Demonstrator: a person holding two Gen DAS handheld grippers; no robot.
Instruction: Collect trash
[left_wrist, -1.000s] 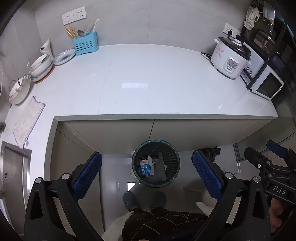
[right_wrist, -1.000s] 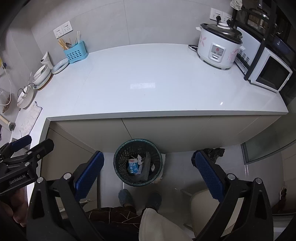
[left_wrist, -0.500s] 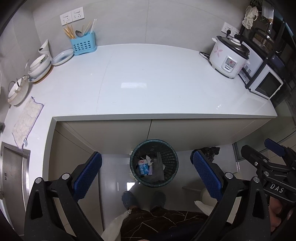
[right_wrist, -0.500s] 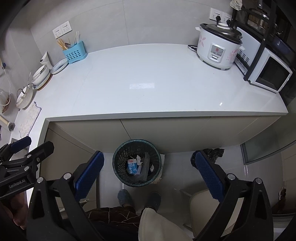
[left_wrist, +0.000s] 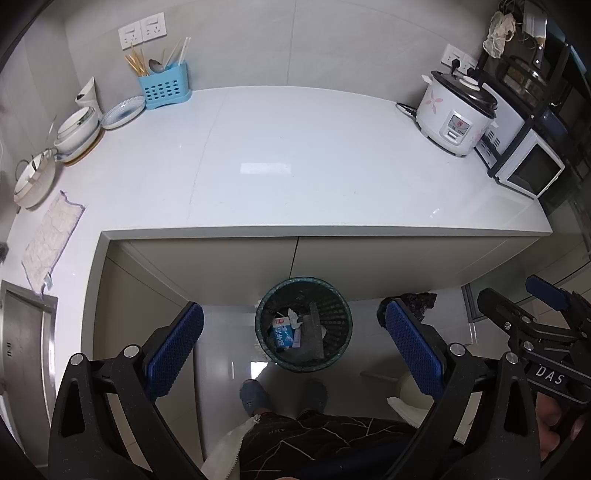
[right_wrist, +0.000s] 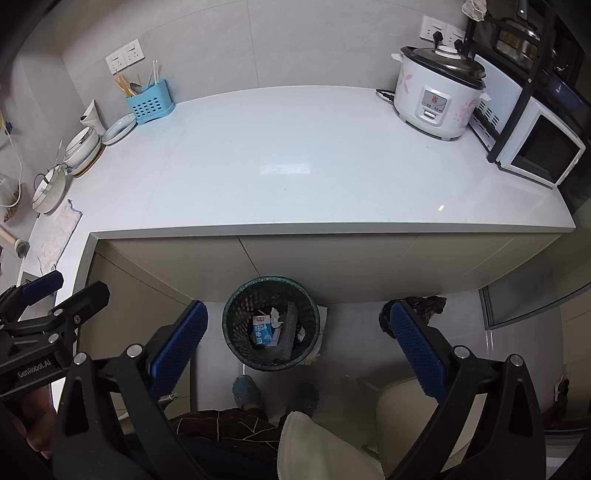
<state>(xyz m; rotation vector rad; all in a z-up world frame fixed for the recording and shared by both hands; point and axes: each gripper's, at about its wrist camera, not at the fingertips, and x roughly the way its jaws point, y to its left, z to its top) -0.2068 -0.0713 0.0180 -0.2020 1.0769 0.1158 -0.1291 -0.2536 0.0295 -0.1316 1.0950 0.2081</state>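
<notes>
A dark green mesh trash basket (left_wrist: 338, 317) (right_wrist: 236, 314) stands on the floor under the counter's edge. Inside it lie a blue and white carton (left_wrist: 282, 332) (right_wrist: 261, 330), crumpled white paper and a dark flat piece. My left gripper (left_wrist: 291, 343) hangs high above the floor, open, with nothing between its blue pads (left_wrist: 173, 350). Level with it, my right gripper (right_wrist: 295, 343) is open and empty too. Each gripper also shows at the edge of the other's view. The white countertop (left_wrist: 295, 158) (right_wrist: 295, 155) carries no trash that I can see.
Along the counter's left end are a blue utensil holder (left_wrist: 164, 88), bowls and plates (left_wrist: 79, 127), a lidded pot and a cloth (left_wrist: 50, 236). A rice cooker (left_wrist: 456, 114) and a microwave (left_wrist: 528, 171) stand at the right. A person's feet in slippers (left_wrist: 253, 397) are beside the basket.
Both views have drifted slightly; the basket has shifted a little left in each. Both grippers have stayed open and empty.
</notes>
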